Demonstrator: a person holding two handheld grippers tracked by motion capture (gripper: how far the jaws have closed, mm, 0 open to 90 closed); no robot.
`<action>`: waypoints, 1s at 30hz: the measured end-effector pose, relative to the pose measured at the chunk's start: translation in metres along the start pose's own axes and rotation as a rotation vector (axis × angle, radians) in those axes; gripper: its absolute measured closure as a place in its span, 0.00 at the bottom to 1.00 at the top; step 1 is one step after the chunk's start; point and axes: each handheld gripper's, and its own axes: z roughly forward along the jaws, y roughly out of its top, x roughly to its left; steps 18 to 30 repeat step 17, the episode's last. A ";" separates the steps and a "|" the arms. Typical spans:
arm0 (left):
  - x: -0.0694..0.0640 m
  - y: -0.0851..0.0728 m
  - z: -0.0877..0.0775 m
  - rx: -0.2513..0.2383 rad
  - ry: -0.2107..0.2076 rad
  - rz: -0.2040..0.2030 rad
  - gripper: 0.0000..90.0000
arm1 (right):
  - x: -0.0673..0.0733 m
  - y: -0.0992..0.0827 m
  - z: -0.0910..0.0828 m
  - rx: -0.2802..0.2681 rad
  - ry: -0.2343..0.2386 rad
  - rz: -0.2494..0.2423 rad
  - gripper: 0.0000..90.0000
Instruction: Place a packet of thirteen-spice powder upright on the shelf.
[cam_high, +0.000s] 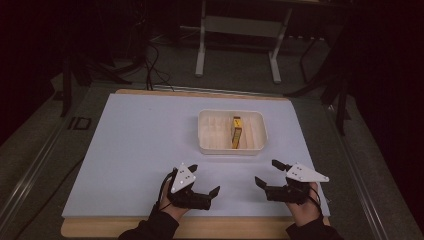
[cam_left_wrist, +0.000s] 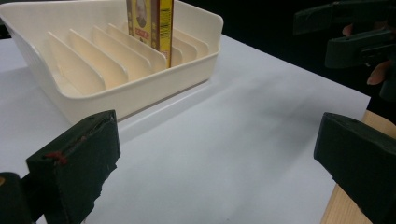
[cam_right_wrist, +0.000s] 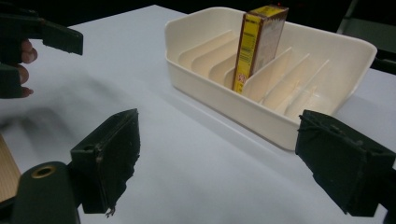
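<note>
A cream tray (cam_high: 207, 146) with upright dividers sits on the white sheet, right of centre. A yellow and brown box (cam_high: 237, 132) stands on edge in one of its slots; it shows in the left gripper view (cam_left_wrist: 150, 22) and the right gripper view (cam_right_wrist: 258, 43). My left gripper (cam_high: 204, 179) rests near the front edge, open and holding nothing, its jaws wide apart (cam_left_wrist: 219, 163). My right gripper (cam_high: 268, 173) is also open and holds nothing (cam_right_wrist: 233, 161). Both point toward the tray (cam_left_wrist: 140, 91) (cam_right_wrist: 224, 100) and stay short of it.
The white sheet (cam_high: 140, 150) covers a wooden board whose edge (cam_high: 90, 227) shows at the front. Behind the table stand a metal frame (cam_high: 200, 55) and cables on a dark floor.
</note>
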 end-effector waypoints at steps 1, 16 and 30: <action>0.000 0.000 0.000 0.001 0.001 0.001 0.01 | -0.001 -0.001 0.000 0.000 0.003 0.000 0.15; 0.001 -0.001 0.001 0.004 -0.006 -0.002 0.01 | -0.010 -0.009 0.002 0.052 0.011 -0.047 0.15; 0.001 -0.001 0.001 0.005 -0.005 0.000 0.01 | -0.009 -0.009 0.002 0.051 0.012 -0.048 0.15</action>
